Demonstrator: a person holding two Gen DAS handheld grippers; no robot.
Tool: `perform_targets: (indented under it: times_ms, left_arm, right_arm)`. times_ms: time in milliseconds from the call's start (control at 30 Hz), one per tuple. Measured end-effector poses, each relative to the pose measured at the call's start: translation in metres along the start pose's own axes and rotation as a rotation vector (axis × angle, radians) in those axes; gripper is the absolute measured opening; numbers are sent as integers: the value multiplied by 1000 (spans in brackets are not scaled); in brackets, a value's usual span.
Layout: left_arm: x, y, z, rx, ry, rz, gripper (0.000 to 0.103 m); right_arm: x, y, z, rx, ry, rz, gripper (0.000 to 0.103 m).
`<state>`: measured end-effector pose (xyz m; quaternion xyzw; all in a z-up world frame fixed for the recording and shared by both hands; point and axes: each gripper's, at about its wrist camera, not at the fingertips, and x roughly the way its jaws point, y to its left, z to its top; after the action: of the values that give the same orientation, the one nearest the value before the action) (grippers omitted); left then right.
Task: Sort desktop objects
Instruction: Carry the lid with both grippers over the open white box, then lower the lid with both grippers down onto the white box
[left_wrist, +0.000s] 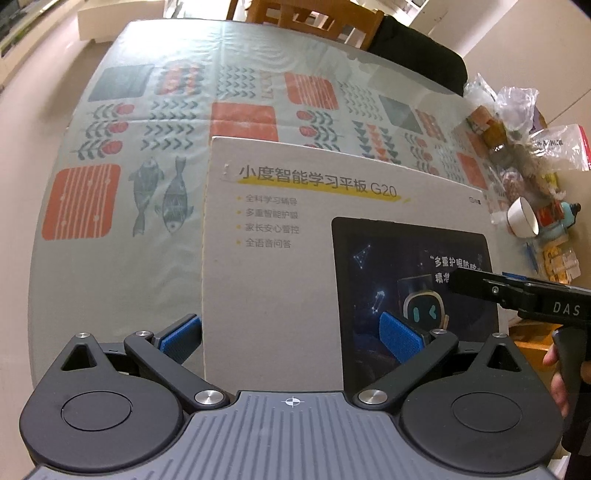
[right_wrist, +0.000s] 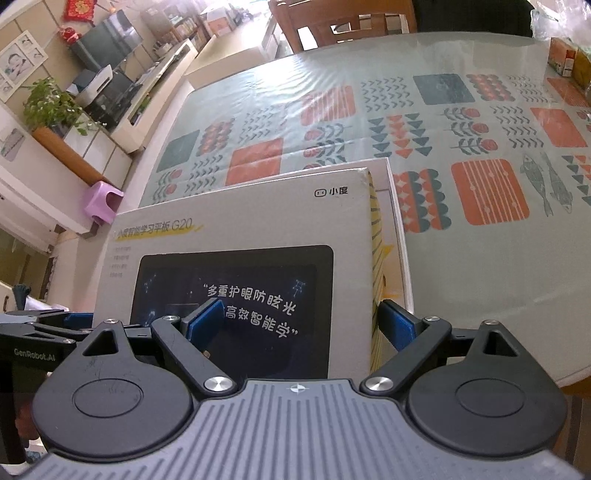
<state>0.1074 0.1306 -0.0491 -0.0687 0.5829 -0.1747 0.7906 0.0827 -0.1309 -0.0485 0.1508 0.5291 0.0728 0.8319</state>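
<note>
Grey tablet box (left_wrist: 280, 266) lies flat near table (left_wrist: 110, 266) front edge, on second box (right_wrist: 397, 206); left gripper (left_wrist: 291, 332) and right gripper (right_wrist: 306, 325) both spread wide, straddling its two sides, nothing clamped; step seems approach to grasp; next, close both on edges, lift level

On the grey tablet box (left_wrist: 280, 266): headline "小度智能学习平板 G20", bullets including "全科学习辅导" and "家长安心管控"; brand "小度" at its corner; printed screen reading "多重护眼防眩光 高效智能学". "DAS" on the right hand-held gripper (left_wrist: 476, 284), right of frame. "GenRobot.AI" on the left hand-held gripper (right_wrist: 44, 325), lower left.
</note>
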Motion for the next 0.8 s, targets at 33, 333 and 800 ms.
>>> perform_targets:
  times_ms: [33,333,800]
  left_arm:
    - [1,1,3,0,1,-2,103]
    - [15,2,28,-11,17,-10,103]
    - [43,-9,64,-55,48,13,103]
  right_arm:
    - [2,0,4,-2,0,-3,103]
    - [13,-5,27,0,8,-15,103]
    - [44,-31,69,-10,51,8,103]
